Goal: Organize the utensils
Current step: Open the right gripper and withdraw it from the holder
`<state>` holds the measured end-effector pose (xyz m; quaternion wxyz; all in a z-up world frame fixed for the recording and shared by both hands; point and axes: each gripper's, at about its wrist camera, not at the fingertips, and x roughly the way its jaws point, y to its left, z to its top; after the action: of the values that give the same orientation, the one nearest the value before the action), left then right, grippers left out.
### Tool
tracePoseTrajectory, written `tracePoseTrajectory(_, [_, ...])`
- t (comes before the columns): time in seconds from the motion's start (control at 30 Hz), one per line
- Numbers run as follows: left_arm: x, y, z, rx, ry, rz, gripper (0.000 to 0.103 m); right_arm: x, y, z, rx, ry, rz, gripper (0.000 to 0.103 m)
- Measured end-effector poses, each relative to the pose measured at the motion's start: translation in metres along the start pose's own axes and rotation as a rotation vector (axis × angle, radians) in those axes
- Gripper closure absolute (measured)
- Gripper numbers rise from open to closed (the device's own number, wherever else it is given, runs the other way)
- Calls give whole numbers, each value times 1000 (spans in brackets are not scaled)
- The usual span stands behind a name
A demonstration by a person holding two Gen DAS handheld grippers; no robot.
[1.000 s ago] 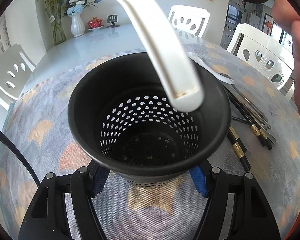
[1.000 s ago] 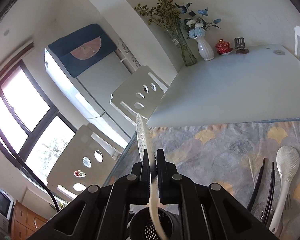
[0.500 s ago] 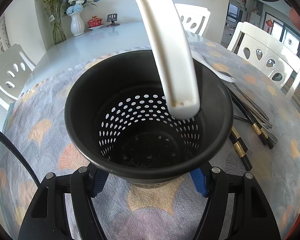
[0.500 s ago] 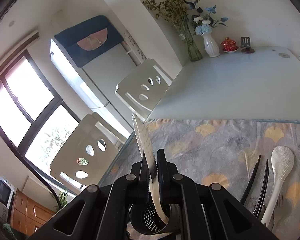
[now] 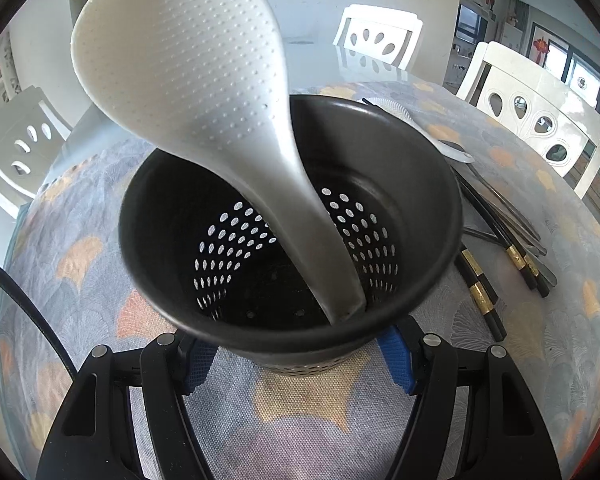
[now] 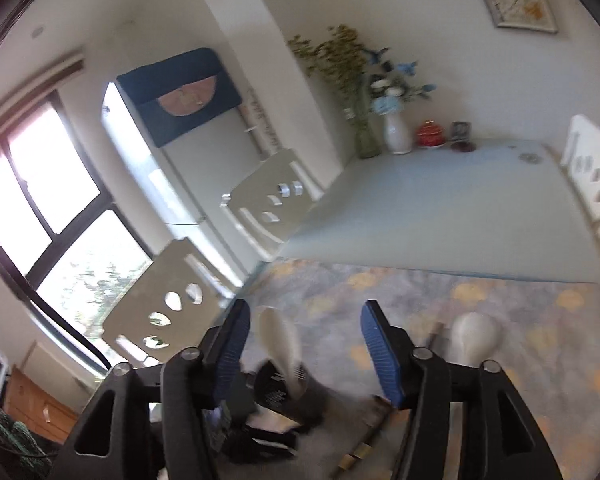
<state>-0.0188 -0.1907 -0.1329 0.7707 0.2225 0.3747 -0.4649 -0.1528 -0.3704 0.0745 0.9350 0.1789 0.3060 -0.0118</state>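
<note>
A black perforated utensil holder (image 5: 428, 184) stands on the patterned tablecloth, gripped at its base by my left gripper (image 5: 296, 356). A white dimpled rice paddle (image 5: 188, 72) stands in it, handle down, leaning on the near rim. My right gripper (image 6: 304, 344) is open and empty, above the holder (image 6: 272, 392) and paddle (image 6: 280, 340). A second white paddle (image 6: 474, 336) lies on the cloth to the right. Black chopsticks with gold bands (image 5: 480, 292) and metal cutlery (image 5: 512, 220) lie right of the holder.
The tablecloth (image 5: 80, 264) covers the near part of a pale table (image 6: 440, 208). White chairs (image 5: 540, 112) stand around it. Vases of flowers (image 6: 396, 136) and a small red pot (image 6: 430, 134) stand at the far end.
The right gripper opened and let go of the white paddle, which dropped handle-first into the holder. The right gripper then pulled up and away; its view is blurred.
</note>
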Motion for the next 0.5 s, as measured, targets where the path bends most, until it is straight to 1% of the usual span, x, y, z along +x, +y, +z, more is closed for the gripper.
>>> tracePoseTrajectory(0.03, [0,-1,0,2,-2,1,35,-12,-8,-5,-2,9,-58,31])
tracePoseTrajectory(0.07, [0,-1,0,4,-2,1,35,-26,-17,-12,-10,25,-135,29])
tracePoseTrajectory(0.1, [0,-1,0,4,-2,1,35,-39,-27,-20,-23,47,-231,29])
tracePoseTrajectory(0.13, [0,0,0,3,-1,-2,35,-53,-38,-31,-40,78,-359,29])
tracePoseTrajectory(0.17, [0,0,0,1,-1,-4,35,-60,-44,-38,-51,95,-439,29])
tracePoseTrajectory(0.2, [0,0,0,1,0,-6,35,-68,-53,-48,-70,125,-560,29])
tracePoseTrajectory(0.27, [1,0,0,5,5,0,35,-75,-68,-68,-93,171,-727,29])
tracePoseTrajectory(0.3, [1,-1,0,7,5,4,35,-75,-74,-74,-85,186,-757,29])
tracePoseTrajectory(0.33, [1,-1,0,10,6,9,35,-73,-80,-81,-67,205,-763,29])
tracePoseTrajectory(0.4, [2,-3,0,12,8,13,35,-62,-90,-92,-10,247,-716,29])
tracePoseTrajectory(0.5, [3,-5,1,15,10,18,35,-50,-91,-97,16,251,-664,29])
